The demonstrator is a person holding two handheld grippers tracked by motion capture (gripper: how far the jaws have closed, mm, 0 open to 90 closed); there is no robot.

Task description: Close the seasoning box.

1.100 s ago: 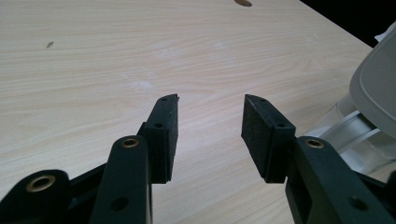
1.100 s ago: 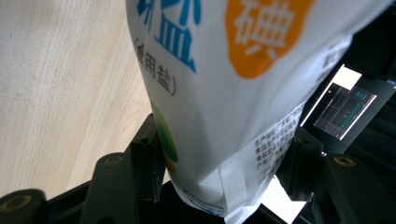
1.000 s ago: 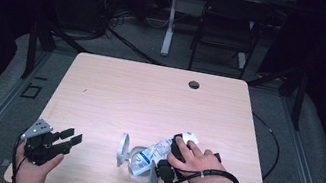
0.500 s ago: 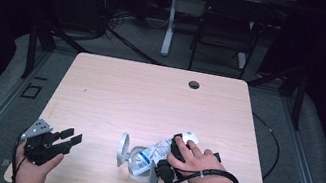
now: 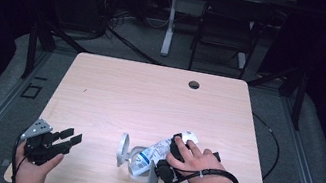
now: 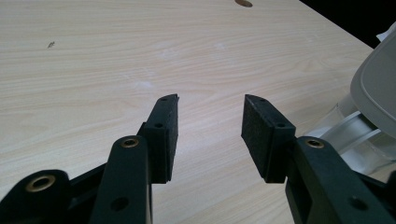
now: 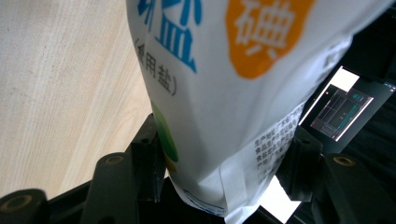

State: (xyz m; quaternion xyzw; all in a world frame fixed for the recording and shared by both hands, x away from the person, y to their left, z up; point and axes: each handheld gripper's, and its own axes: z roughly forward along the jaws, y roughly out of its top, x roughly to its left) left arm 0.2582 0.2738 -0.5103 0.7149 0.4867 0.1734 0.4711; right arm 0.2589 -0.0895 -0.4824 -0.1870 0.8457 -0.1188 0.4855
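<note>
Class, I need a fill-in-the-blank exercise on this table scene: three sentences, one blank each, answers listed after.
1. The right gripper is shut on a white ____ printed with blue characters.
2. The left gripper has its jaws ____ over bare table.
3. Beside the bag stands a clear container with its grey ____ flipped open.

Answers: bag; open; lid

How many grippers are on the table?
2. The left gripper sits open near the table's front left corner. The right gripper is front centre, clamped on a white salt bag.
</note>
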